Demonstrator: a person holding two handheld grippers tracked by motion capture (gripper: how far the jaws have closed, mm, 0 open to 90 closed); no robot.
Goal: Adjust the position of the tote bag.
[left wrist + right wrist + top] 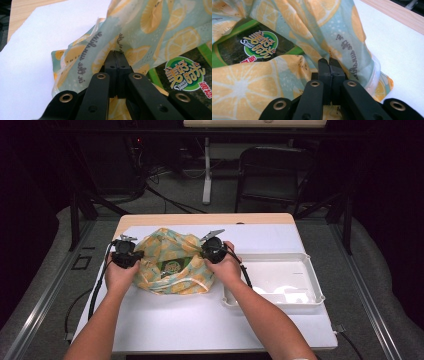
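Observation:
A soft bag [172, 262] printed with yellow lemon slices on pale green lies on the white sheet [200, 315]. Its mouth gapes, and inside lies a green snack packet [172, 266] with a round logo. My left gripper [136, 255] is at the bag's left side, shut on a fold of its rim. In the left gripper view the jaws [115, 53] meet on the fabric, with the packet [187, 75] to their right. My right gripper [206, 251] pinches the bag's right rim the same way. The right gripper view shows its jaws [329, 60] closed on cloth, the packet [259, 47] beyond.
A white shallow tray [305, 265] sits on the sheet just right of the bag, close to my right forearm. The wooden table edge [205, 218] runs behind the bag. A black chair [270, 170] stands on the floor beyond the table.

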